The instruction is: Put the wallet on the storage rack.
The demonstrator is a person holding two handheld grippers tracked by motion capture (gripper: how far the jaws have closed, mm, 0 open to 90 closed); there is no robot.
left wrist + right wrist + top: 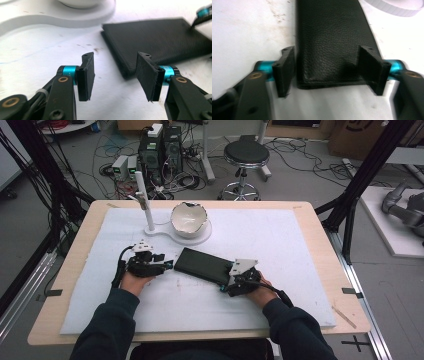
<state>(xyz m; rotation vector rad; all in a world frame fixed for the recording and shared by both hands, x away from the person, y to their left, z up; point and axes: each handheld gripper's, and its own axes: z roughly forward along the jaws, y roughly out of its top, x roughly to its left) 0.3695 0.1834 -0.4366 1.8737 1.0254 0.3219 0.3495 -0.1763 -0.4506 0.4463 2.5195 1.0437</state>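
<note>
Jaws of the right gripper (327,72) stand spread around the near end of a black case (204,265), their pads beside its edges rather than clearly pressing; jaws of the left gripper (115,75) are spread with nothing between them, the case's corner just beyond. Around the wooden counter (75,270) lies a grey floor strewn with cables, with a round stool (245,155) behind. A white foam sheet (280,240) (scuffed with small dark marks) covers the counter. Both sleeved forearms reach in from below, hands low over the sheet. The case is flat, oblong, grained like leather, lying mid-sheet. Behind it a jagged-rimmed white bowl (189,218) sits on a white base (165,232).
</note>
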